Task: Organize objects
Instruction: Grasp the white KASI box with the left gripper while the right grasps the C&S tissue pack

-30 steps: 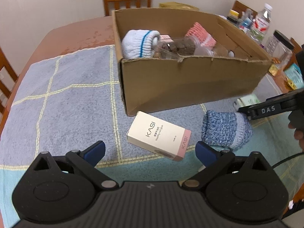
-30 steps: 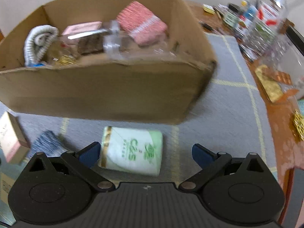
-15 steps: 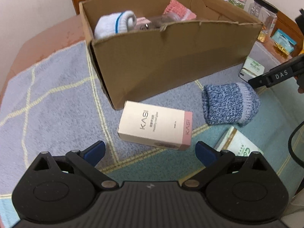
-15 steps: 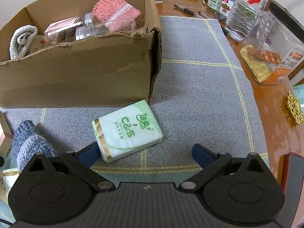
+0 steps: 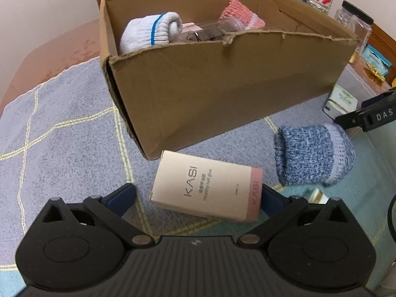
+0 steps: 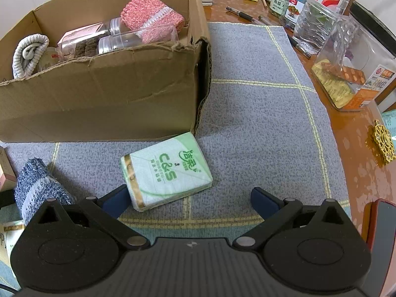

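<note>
Two grippers hover low over the grey-blue checked cloth (image 6: 259, 113), each with its fingers spread wide and gripping nothing. Between the left gripper's (image 5: 198, 198) blue pads lies the pale cream-and-pink KASI carton (image 5: 208, 189), flat on the cloth, its pink end just beside the right-hand pad; whether they touch is unclear. To its right sits the rolled blue-and-white knitted sock (image 5: 313, 154), apart from the carton. The right gripper (image 6: 190, 200) faces the green-and-white C&S tissue packet (image 6: 167, 170), whose near corner lies by the left-hand pad, with the far pad well clear. Just beyond both items stands the open brown cardboard box (image 5: 222, 86); the tissue packet sits at its near right corner. Inside it are a white rolled sock with a blue stripe (image 5: 151, 32), clear plastic jars (image 6: 133, 39) and a pink knitted roll (image 6: 151, 16).
</note>
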A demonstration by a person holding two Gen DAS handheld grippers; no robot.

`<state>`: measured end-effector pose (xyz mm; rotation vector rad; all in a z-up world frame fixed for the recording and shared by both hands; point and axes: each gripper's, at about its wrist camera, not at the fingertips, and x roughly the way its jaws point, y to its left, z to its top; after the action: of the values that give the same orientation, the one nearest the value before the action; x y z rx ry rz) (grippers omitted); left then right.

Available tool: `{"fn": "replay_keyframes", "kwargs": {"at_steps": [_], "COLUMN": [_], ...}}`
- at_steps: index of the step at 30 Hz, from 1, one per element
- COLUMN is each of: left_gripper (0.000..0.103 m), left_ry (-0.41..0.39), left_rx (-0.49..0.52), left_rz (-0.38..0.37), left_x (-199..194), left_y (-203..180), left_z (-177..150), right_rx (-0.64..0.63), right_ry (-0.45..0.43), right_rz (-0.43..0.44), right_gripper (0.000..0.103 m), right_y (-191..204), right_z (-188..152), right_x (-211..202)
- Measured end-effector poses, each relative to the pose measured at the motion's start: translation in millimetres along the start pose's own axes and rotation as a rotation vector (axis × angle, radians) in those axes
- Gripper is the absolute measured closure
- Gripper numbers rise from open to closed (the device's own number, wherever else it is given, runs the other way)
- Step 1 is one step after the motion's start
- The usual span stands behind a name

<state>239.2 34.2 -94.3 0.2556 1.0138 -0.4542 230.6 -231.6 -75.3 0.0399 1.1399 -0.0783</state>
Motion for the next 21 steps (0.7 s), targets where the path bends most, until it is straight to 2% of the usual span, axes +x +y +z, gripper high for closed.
{"fn": "replay_keyframes", "kwargs": {"at_steps": [6,10,12,14,18,19,21], "left_gripper": [0.002,0.008,0.008,0.008,0.008,0.008,0.010], "left_ry": [-0.015,-0.029,-0.033,-0.036,-0.040,-0.042,-0.044], "left_rx": [0.005,0.022,0.026,0.035,0.050,0.046,0.035], "left_rz": [-0.004,-0.023,-0.043,-0.060,-0.040,-0.043,-0.050], "left_x": [-0.9,-3.9,-5.3,-5.8,-1.0,-8.9,-9.2], "left_y": [2.7,5.0,5.7,6.4,4.5,4.8,6.7], "left_z": [-2.4,-2.7,-2.0,-1.0,8.2,-1.8,-1.8], "right_rx": [-0.004,-0.019,-0.035,-0.058,-0.123,-0.141,-0.174], "right_ry": [-0.012,-0.032,-0.043,-0.049,-0.062,-0.067,-0.081], "right_rz": [0.001,0.008,0.015,0.028,0.062,0.071,0.089], "right_gripper": [0.000,0.000,0.000,0.000,0.000,0.000,0.000], "right_y": [1.1,1.0,1.3,1.2,4.0,5.2,8.6], "right_z": [-1.1,-4.1,-4.6,-4.2,-0.8,0.3,1.3], "right_x": [-1.4,-3.1,-2.9,-2.8,-1.4,-0.9,0.2]}}
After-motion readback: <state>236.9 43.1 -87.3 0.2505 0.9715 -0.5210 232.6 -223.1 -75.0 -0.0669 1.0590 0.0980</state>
